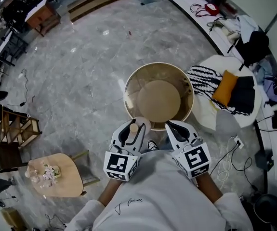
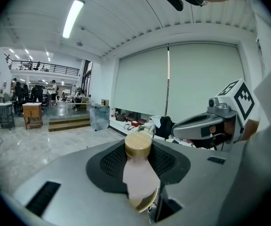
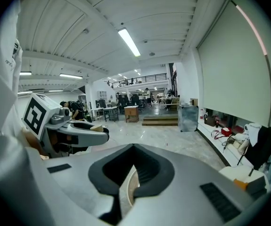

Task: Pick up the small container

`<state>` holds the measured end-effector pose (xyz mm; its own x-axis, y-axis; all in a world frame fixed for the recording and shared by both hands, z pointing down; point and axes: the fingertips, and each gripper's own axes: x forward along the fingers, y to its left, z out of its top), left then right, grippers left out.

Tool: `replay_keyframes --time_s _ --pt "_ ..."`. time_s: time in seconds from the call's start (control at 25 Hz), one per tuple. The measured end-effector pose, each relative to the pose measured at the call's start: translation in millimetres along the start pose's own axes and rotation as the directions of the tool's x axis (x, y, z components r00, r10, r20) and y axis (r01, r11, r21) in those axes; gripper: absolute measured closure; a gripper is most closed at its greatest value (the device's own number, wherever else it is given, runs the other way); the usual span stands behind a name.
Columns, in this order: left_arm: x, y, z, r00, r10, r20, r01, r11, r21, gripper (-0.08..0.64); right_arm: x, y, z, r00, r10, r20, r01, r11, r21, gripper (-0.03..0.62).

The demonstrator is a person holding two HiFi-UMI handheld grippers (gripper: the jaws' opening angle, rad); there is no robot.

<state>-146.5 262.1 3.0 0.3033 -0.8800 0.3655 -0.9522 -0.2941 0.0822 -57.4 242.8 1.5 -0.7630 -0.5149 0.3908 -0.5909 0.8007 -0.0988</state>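
Observation:
The small container point(image 1: 139, 125) is a pale pink bottle with a round wooden cap. My left gripper point(image 1: 131, 130) is shut on it, over the near rim of a round tan table point(image 1: 128, 88). In the left gripper view the container point(image 2: 138, 175) stands upright between the dark pads, cap upward. My right gripper point(image 1: 175, 128) hovers just to the right at the same height, shut with nothing in it. In the right gripper view only a thin slit shows at my right gripper point(image 3: 128, 175). The left gripper point(image 3: 81, 134) shows at that view's left.
A white seat point(image 1: 210, 114) with a striped cloth point(image 1: 202, 78), an orange cushion point(image 1: 224, 88) and dark clothes stands right of the table. A small wooden side table point(image 1: 63, 177) with flowers is at lower left. Cables point(image 1: 230, 153) lie on the marble floor.

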Motion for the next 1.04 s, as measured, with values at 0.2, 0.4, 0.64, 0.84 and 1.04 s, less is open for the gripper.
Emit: replay_keyframes --time_s 0.2,0.4,0.64,0.84,1.04 --pt "-5 -4 -3 1.0 -0.003 0.004 0.003 1.0 -0.027 0.419 -6 0 -4 1.0 -0.003 -0.018 0.003 1.0 -0.007 0.578" --pt "-10 -1 0 1.0 0.002 0.011 -0.002 0.999 -0.037 0.419 -6 1 1 1.0 0.0 -0.012 0.0 1.0 -0.01 0.578" --pt "-12 -1 -3 1.0 0.004 0.016 -0.004 0.999 -0.04 0.419 -6 4 -1 1.0 0.007 -0.012 -0.007 1.0 -0.021 0.578" --pt "-12 -3 -2 1.0 0.004 0.015 -0.003 0.999 -0.038 0.419 -8 7 0 1.0 0.009 -0.012 -0.01 1.0 -0.023 0.578" --pt "-14 -3 -6 1.0 0.007 0.014 -0.007 0.999 -0.037 0.419 -8 12 -4 1.0 0.019 -0.006 -0.019 1.0 -0.023 0.578"
